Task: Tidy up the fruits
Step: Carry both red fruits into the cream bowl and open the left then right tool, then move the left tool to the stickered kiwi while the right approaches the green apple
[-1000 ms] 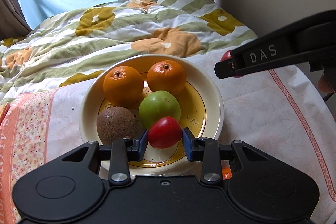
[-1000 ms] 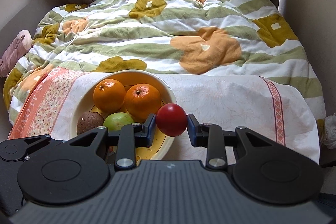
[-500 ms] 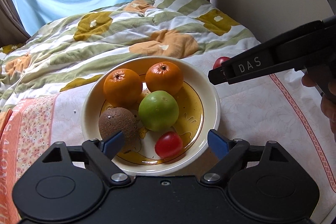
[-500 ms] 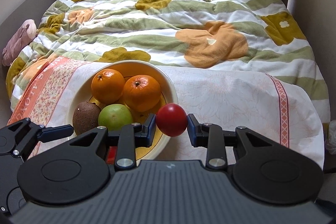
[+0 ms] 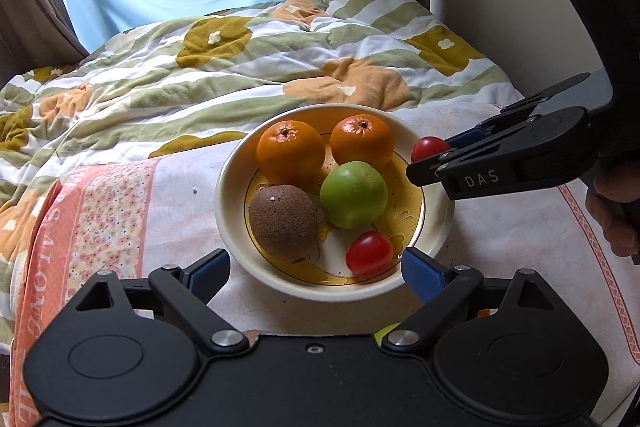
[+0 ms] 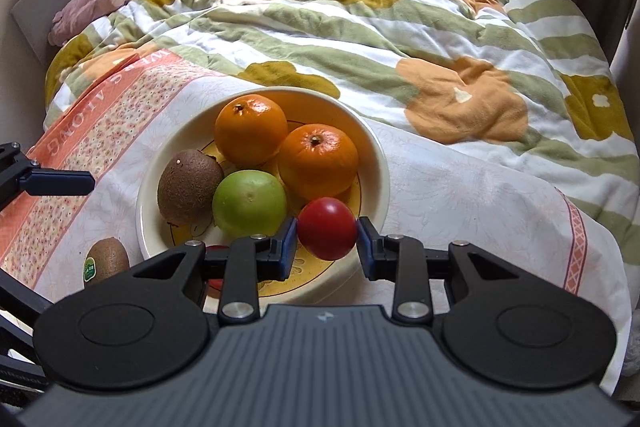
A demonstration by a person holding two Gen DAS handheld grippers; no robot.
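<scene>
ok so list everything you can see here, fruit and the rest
bowl: 1, cream with yellow inside, on the cloth
oranges: 2, orange, far side of the bowl
green fruit: 1, green, middle of the bowl
kiwi in bowl: 1, brown, left in the bowl
small red tomato: 1, red, near edge of the bowl
held red tomato: 1, red, over the bowl's right side
kiwi on cloth: 1, brown with sticker, outside the bowl
cloth: 1, white with pink border, under the bowl
quilt: 1, green, white and orange, behind
soft toy: 1, pink, far left
left gripper: 1, black with blue pads, jaws opening, nothing between them
right gripper: 1, black, shut on the held red tomato
hand: 1, on the right gripper's handle
</scene>
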